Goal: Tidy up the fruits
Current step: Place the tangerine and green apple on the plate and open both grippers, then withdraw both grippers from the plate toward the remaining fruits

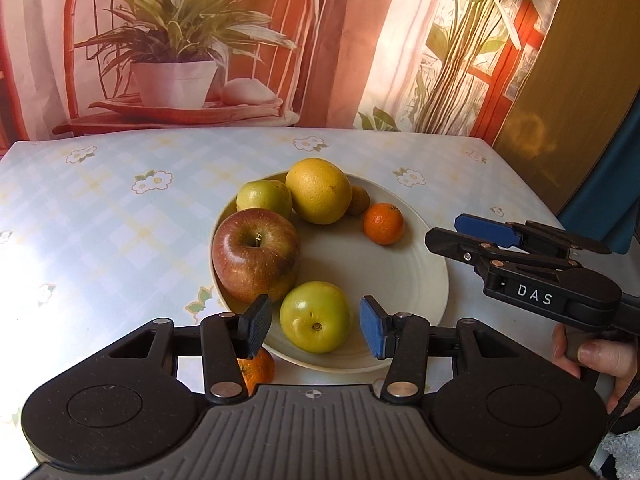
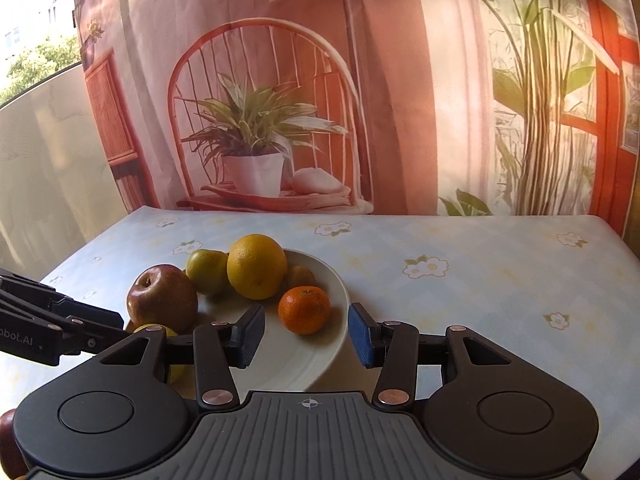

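The white plate (image 1: pixel 400 280) sits mid-counter (image 1: pixel 120 220) holding 6 fruits: a red apple (image 1: pixel 256 254) at 9 o'clock, a green apple (image 1: pixel 316 316) at 6, a tangerine (image 1: pixel 383 223) at 2, and a yellow citrus (image 1: pixel 318 190), another green apple (image 1: pixel 264 198) and a small brown fruit (image 1: pixel 357 200) crowding 12. The left gripper (image 1: pixel 316 330) hangs spread, pinching nothing, the near green apple showing between its pads. The right gripper (image 2: pixel 306 334) is likewise spread and empty, framing the tangerine.

Risk: the plate's left side is packed tight, so a clumsy nudge on either apple could likely roll one over the rim.

Only the left wrist view shows a second tangerine (image 1: pixel 256 368) off the plate, at the plate's 7 o'clock, half hidden by the gripper. The right wrist view alone shows a window at 10 o'clock.
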`<state>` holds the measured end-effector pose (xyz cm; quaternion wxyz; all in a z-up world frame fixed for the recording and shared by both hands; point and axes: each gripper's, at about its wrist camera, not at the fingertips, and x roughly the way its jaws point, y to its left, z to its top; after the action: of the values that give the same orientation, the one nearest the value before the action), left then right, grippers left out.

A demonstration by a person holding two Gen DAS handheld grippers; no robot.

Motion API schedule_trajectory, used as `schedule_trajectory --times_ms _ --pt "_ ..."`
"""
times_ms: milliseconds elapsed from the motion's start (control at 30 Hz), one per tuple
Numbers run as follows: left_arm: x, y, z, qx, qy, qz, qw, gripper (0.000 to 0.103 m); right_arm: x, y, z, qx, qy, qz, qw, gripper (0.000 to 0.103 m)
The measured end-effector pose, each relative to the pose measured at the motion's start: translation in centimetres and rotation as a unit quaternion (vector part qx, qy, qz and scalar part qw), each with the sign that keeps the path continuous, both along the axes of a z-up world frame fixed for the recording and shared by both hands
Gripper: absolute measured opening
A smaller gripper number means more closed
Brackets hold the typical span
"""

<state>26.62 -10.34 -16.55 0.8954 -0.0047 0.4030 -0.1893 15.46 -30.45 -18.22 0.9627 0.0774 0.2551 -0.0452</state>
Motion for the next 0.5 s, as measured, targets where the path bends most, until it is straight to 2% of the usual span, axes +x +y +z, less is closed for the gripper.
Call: schedule_trajectory --times_ms 300,500 --pt "-4.2 4.6 2.3 0.005 -0.046 0.050 0.9977 0.053 -3.8 2.9 -0.3 0.043 -0.014 -0.014 0.999 0.043" --pt "-6.7 7.2 2.6 0.002 -0.054 0.079 0.9954 0.054 -5.4 5.4 -0.8 0.059 -0.011 -0.020 0.998 0.043"
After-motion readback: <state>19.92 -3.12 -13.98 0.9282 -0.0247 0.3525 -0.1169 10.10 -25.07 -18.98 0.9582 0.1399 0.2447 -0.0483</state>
